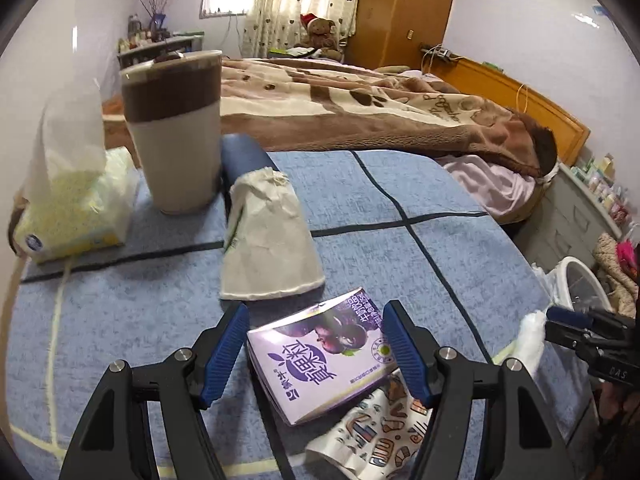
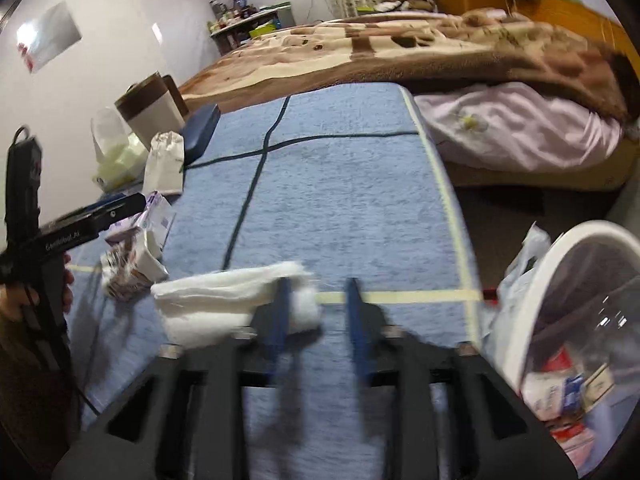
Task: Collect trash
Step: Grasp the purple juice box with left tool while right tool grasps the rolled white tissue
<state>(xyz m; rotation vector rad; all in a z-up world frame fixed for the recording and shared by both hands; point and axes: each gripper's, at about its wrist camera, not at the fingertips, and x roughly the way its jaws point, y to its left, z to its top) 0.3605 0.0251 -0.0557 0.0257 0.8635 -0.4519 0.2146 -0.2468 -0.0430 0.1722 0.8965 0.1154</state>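
A purple milk carton (image 1: 320, 364) lies flat on the blue tablecloth (image 1: 400, 208), partly over a patterned wrapper (image 1: 372, 440). My left gripper (image 1: 316, 312) straddles the carton; the right pad is at its edge and a strip of cloth shows beside the left pad. In the right wrist view a white wad of tissue (image 2: 224, 300) rests on the cloth. One end of it sits between the parted fingers of my right gripper (image 2: 318, 286), against the left one. A white bin (image 2: 572, 264) with a clear liner and trash inside stands off the table's right edge.
A crumpled paper cup (image 1: 268, 240) lies on its side behind the carton. Farther back stand a tall cup with a brown band (image 1: 176, 120), a tissue pack (image 1: 76, 208) and a blue case (image 1: 244, 156). A bed with a brown blanket (image 1: 360, 100) is beyond the table.
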